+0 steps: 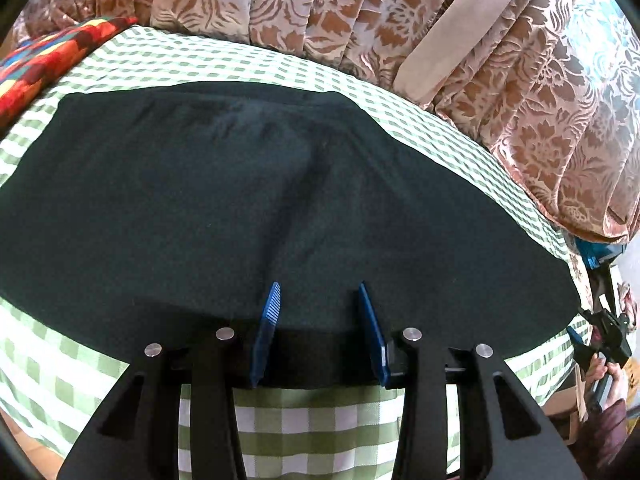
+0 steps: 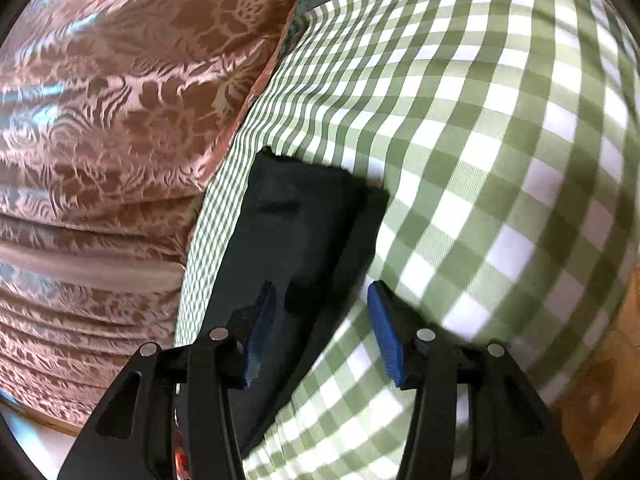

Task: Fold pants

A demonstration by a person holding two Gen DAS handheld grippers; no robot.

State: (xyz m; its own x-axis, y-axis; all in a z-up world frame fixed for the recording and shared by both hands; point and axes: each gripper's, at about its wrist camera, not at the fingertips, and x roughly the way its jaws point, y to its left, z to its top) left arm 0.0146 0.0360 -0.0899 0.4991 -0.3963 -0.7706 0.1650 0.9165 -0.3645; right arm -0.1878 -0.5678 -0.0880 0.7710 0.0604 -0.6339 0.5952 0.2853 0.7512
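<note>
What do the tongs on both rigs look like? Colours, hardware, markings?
Identical pairs. Left tongs: matte black angular linkage arms with cut-out slots, round silver pivot pins, and blue ribbed pads on the fingers. Right tongs: same black frame, silver pins and blue pads. No cables, labels or sleeves visible.

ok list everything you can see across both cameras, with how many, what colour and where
pants: one, dark blackish-green, spread flat on the checked cloth
checked cloth: one, green and white, covering the surface under the pants
curtain: one, pinkish-brown floral, hanging behind the far edge
patterned fabric: one, red, orange and blue, far left corner
left tongs: one, black with blue pads, open over the pants' near edge
right tongs: one, black with blue pads, open at the pants' end
right hand: one, gripping the right tongs' handle, left camera's right edge
</note>
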